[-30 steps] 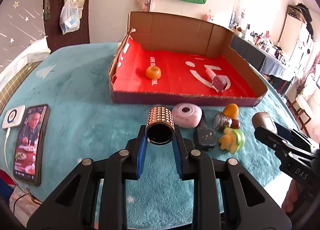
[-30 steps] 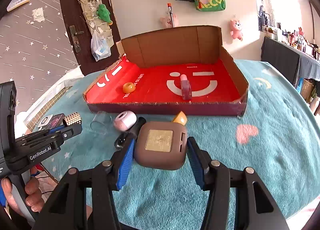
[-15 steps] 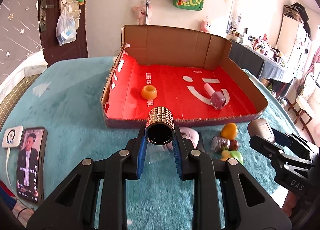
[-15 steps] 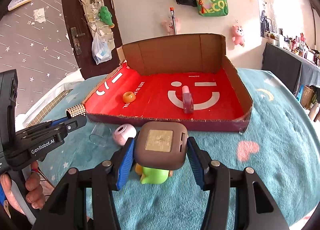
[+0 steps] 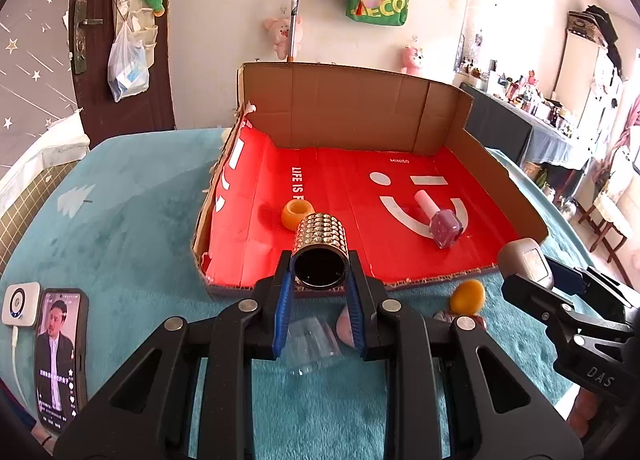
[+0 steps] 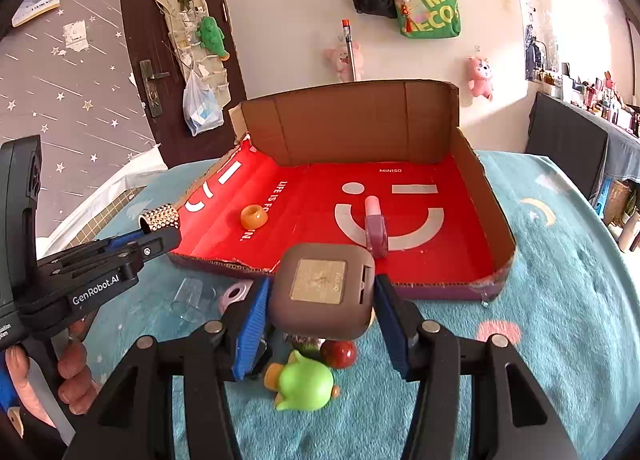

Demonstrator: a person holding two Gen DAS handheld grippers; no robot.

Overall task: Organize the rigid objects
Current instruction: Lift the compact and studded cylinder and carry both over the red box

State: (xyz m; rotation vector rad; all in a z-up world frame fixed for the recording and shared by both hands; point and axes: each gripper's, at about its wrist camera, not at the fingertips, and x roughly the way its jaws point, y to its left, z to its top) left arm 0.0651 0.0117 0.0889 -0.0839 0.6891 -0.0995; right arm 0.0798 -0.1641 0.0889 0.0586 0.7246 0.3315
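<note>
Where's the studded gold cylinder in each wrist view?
Left wrist: studded gold cylinder at centre, clamped in the left gripper jaws, before the box's front wall.
Right wrist: far left, at that gripper's tip.
Shared landmark: orange ring on the red cardboard box floor.

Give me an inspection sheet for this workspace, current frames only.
Surface: teal plush cloth.
Job's things: studded tube and brown case held; orange ring and nail polish bottle lying in the cardboard box.
Clutter: green toy, red ball, clear cup, phone.
Grippers: left gripper shut on studded tube; right gripper shut on brown case.
Cables: white cable from the charger.
Surroundings: door, bags on wall.
</note>
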